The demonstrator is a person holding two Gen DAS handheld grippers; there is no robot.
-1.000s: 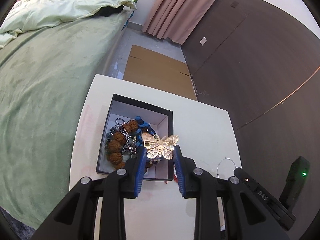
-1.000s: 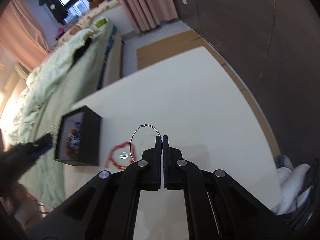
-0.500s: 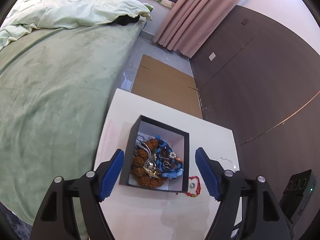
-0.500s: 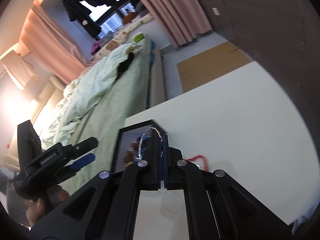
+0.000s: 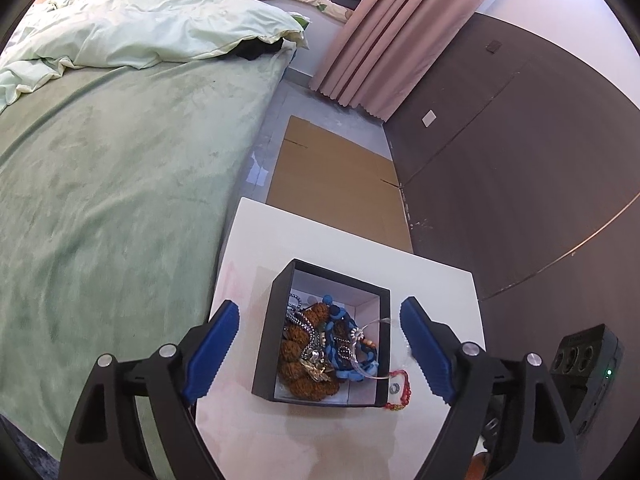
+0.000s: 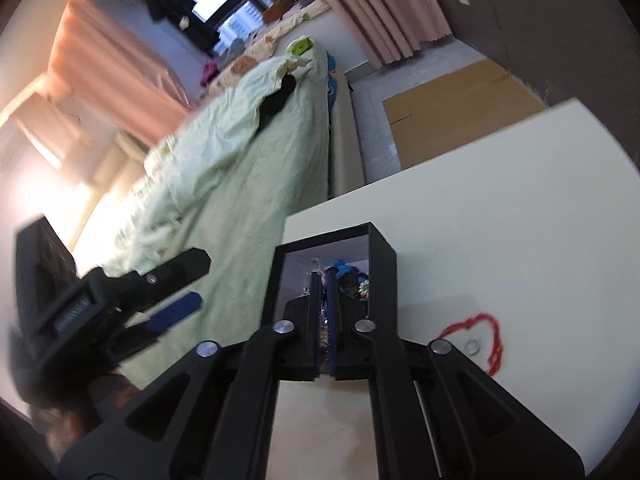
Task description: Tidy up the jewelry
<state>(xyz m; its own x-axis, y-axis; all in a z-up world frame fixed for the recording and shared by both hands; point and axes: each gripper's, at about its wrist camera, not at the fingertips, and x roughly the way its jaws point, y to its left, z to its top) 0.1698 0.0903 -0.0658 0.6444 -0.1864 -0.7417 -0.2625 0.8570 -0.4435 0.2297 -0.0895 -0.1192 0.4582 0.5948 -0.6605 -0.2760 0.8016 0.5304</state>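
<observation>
A black jewelry box point(image 5: 266, 336) stands on the white table, holding brown beads, a blue braided cord and a gold butterfly clip. My left gripper point(image 5: 320, 344) is open and empty, held above the box. My right gripper point(image 6: 325, 300) has its fingertips just inside the box point(image 6: 382, 276), jaws almost together with a narrow gap. The thin silver hoop point(image 5: 360, 350) lies blurred across the box's right side; I cannot see it between the right fingers. A red cord bracelet point(image 6: 494, 340) and a small silver ring point(image 6: 472, 346) lie on the table right of the box.
A bed with a green blanket point(image 5: 112, 200) runs along the table's left edge. Flat cardboard point(image 5: 332, 184) lies on the floor beyond the table. A dark wall point(image 5: 520, 160) is at the right. White table surface point(image 6: 520, 208) extends right of the box.
My left gripper let go of the butterfly clip into the box, opened wide and rose. My right gripper lifted the silver hoop off the table and carried it left to the box.
</observation>
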